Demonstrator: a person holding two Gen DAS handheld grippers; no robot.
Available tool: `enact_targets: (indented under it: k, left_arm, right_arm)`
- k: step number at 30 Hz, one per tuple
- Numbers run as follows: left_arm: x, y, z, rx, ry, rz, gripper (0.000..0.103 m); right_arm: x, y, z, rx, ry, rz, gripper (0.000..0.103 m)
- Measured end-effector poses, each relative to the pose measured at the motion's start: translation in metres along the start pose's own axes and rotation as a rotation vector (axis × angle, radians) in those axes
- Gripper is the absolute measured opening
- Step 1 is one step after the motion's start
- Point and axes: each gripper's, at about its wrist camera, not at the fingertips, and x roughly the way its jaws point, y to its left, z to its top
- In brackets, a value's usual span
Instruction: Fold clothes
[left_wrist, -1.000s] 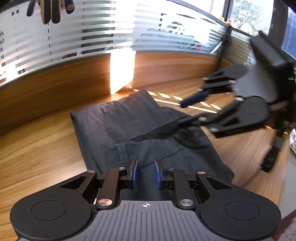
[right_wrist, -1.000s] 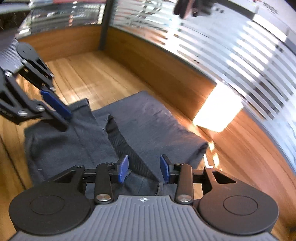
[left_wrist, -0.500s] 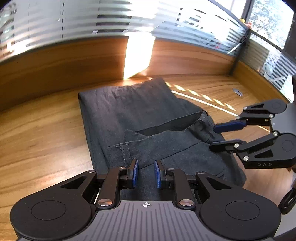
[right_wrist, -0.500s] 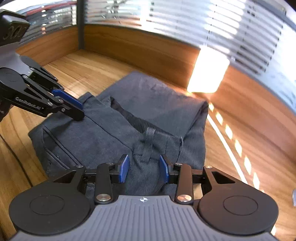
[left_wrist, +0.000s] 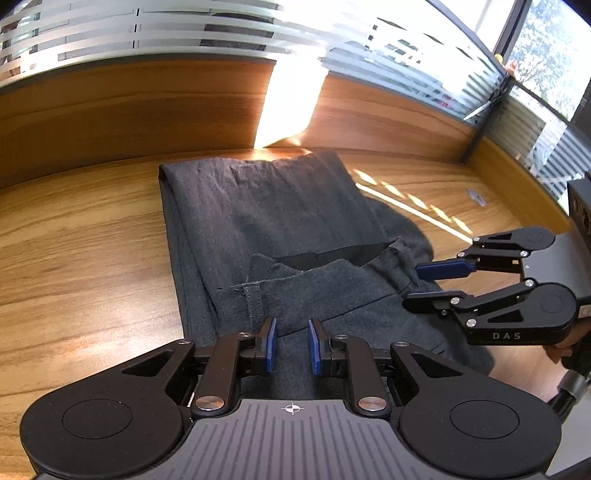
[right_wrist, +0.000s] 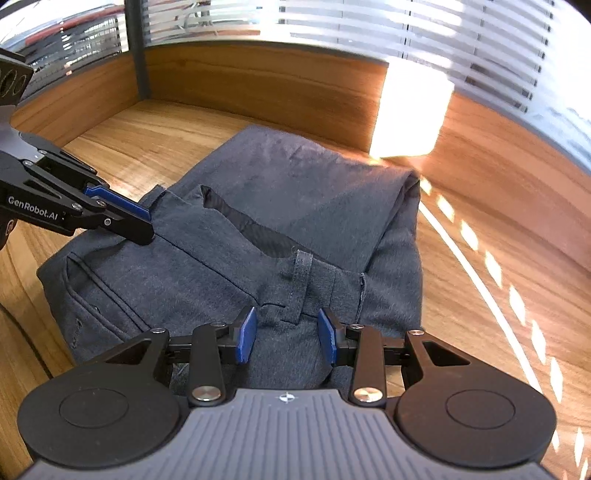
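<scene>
Both cams ride low on their own grippers, looking forward along the fingers and down at the wooden desk (left_wrist: 85, 251); left wrist view sits close over the near edge of the folded dark grey trousers (left_wrist: 266, 218), facing the striped glass partition (left_wrist: 184, 29); right wrist view comes in from the other side, just as close; both share the trousers, and each catches the other gripper.
</scene>
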Motion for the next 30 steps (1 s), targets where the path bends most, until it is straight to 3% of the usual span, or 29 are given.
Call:
enact_targets:
  k: [1, 3, 4, 8, 11, 20, 25, 27, 28, 30]
  left_arm:
    - [-0.005, -0.001, 0.001, 0.003, -0.011, -0.004, 0.025]
    - [-0.019, -0.005, 0.002, 0.027, -0.039, -0.002, 0.048]
    - [-0.026, -0.006, 0.001, 0.04, -0.057, 0.003, 0.053]
    - [-0.05, -0.006, -0.006, 0.091, -0.071, -0.005, 0.056]
    - [-0.059, -0.006, -0.019, 0.139, -0.037, -0.018, 0.06]
    - [-0.047, -0.009, -0.066, 0.271, 0.115, -0.03, 0.061]
    - [-0.034, -0.015, -0.074, 0.335, 0.124, -0.012, 0.061]
    - [-0.029, -0.016, -0.077, 0.355, 0.125, -0.004, 0.06]
    - [-0.028, -0.018, -0.078, 0.369, 0.121, 0.005, 0.058]
    - [-0.027, -0.019, -0.081, 0.407, 0.103, 0.032, 0.042]
  right_arm:
    - [-0.005, 0.001, -0.001, 0.0, -0.005, -0.002, 0.041]
    - [-0.014, 0.002, -0.002, 0.0, -0.016, -0.005, 0.042]
    - [-0.019, 0.003, -0.002, 0.0, -0.022, -0.007, 0.043]
    - [-0.039, 0.006, -0.008, -0.001, -0.04, -0.009, 0.055]
    - [-0.051, 0.012, -0.022, -0.019, -0.028, 0.01, 0.058]
    - [-0.047, 0.035, -0.063, -0.111, 0.07, 0.036, 0.061]
    - [-0.033, 0.043, -0.072, -0.182, 0.1, 0.003, 0.06]
    - [-0.029, 0.045, -0.073, -0.206, 0.105, -0.009, 0.054]
    - [-0.028, 0.044, -0.072, -0.21, 0.102, 0.001, 0.045]
    - [-0.028, 0.043, -0.07, -0.203, 0.103, 0.022, 0.037]
